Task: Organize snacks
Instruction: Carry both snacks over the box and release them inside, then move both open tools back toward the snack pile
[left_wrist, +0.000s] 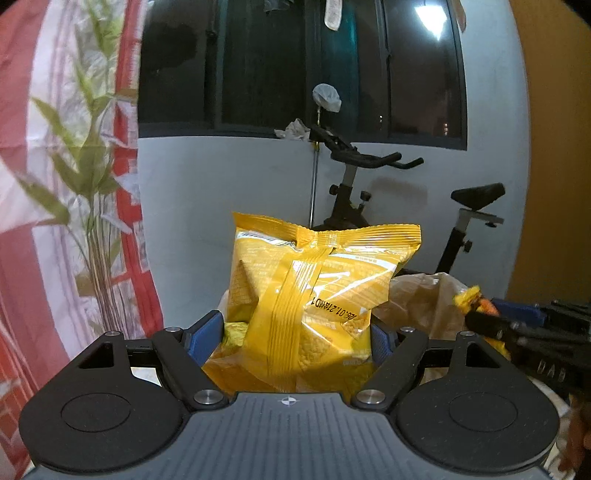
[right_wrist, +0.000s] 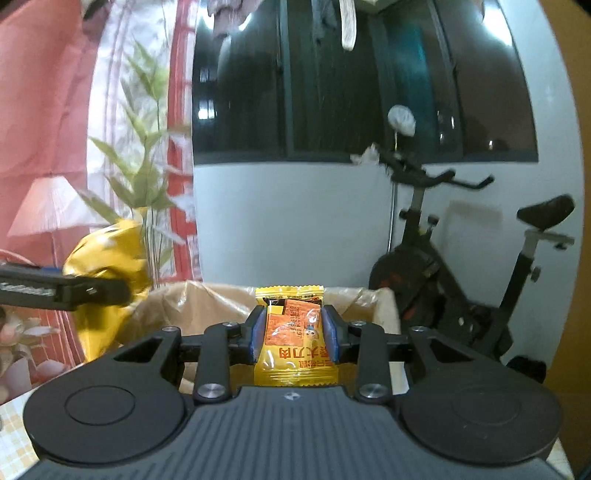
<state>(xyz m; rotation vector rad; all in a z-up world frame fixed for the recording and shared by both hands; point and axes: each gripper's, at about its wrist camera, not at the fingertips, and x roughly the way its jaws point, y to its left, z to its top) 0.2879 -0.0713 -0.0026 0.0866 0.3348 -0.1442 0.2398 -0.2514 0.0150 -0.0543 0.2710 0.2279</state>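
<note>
Blue pads (left_wrist: 204, 338) of the left gripper (left_wrist: 295, 338) clamp a big yellow snack bag (left_wrist: 310, 295), upright at twelve o'clock. Right gripper (right_wrist: 294, 334) pinches a small orange-yellow packet (right_wrist: 295, 339) before what looks like a lined cardboard box (right_wrist: 207, 306).

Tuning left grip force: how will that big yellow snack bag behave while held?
Big yellow snack bag looks puffy and crinkled, so probably light and squashy. Glossy film may slip between the left gripper pads. Contents look like chips, likely fragile.
</note>
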